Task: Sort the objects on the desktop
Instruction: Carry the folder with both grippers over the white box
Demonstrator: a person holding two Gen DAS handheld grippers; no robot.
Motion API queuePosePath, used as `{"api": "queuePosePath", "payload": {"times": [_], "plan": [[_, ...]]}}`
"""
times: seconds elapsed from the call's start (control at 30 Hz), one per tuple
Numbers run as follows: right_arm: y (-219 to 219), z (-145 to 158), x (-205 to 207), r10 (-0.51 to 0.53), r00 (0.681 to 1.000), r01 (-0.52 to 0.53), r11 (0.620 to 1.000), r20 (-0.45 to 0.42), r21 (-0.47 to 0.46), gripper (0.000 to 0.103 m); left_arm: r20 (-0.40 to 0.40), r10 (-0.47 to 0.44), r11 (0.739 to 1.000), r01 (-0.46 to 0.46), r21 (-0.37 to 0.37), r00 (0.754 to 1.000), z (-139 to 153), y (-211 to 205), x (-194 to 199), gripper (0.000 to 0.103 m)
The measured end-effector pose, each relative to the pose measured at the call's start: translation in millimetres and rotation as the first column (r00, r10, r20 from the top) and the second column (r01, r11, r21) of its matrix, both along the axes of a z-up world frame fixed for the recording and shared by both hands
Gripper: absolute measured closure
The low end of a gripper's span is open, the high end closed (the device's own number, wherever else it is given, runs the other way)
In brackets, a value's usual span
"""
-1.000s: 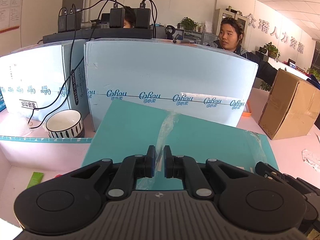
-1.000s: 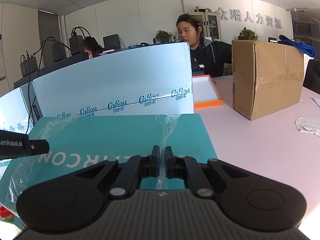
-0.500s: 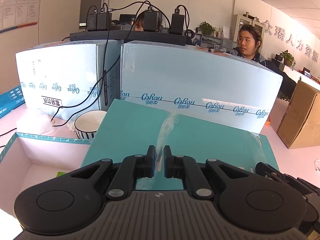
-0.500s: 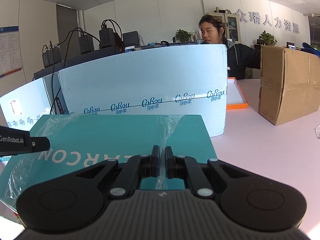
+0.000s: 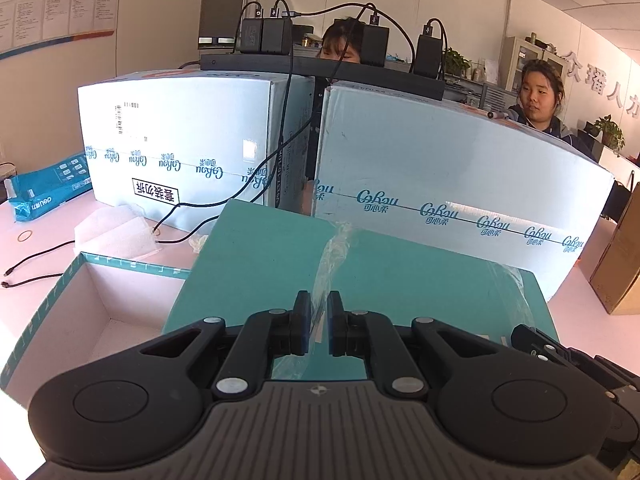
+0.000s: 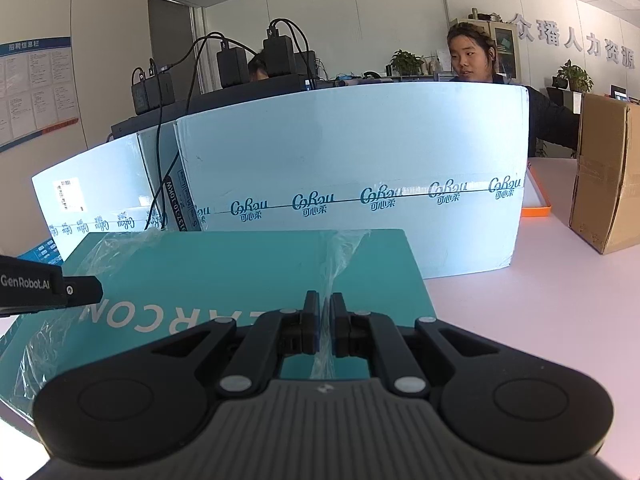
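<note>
We look from each wrist, close behind the fingers, forward and somewhat downward across the teal lid (image 5: 400,280) toward the pale blue cartons (image 6: 352,168). Our left view takes in the open box (image 5: 80,312) at its left; our right view takes the brown carton (image 6: 608,176) at its right. Both share lid, cartons and the seated person (image 6: 472,56).
</note>
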State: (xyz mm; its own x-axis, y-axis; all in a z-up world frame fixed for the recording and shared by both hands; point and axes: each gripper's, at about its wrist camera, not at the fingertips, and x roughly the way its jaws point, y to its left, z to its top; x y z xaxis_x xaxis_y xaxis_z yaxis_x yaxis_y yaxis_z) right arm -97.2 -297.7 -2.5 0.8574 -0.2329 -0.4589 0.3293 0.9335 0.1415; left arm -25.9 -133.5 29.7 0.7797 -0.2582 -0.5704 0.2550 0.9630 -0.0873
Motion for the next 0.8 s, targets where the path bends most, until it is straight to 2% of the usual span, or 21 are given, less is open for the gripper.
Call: {"api": "queuePosePath", "payload": {"times": [0.4,0.8], "plan": [[27,0,18,0.067,0.998,-0.067,0.998,-0.013,-0.001,0.095,-0.020,0.070,0.998,-0.070,0.003,0.997,-1,28,12,0.097],[40,-1,25,0.085,0.996,-0.085,0.996,-0.014,0.007,0.095,-0.023,0.086,0.996,-0.085,0.009,0.996,-1,41,16,0.097]]}}
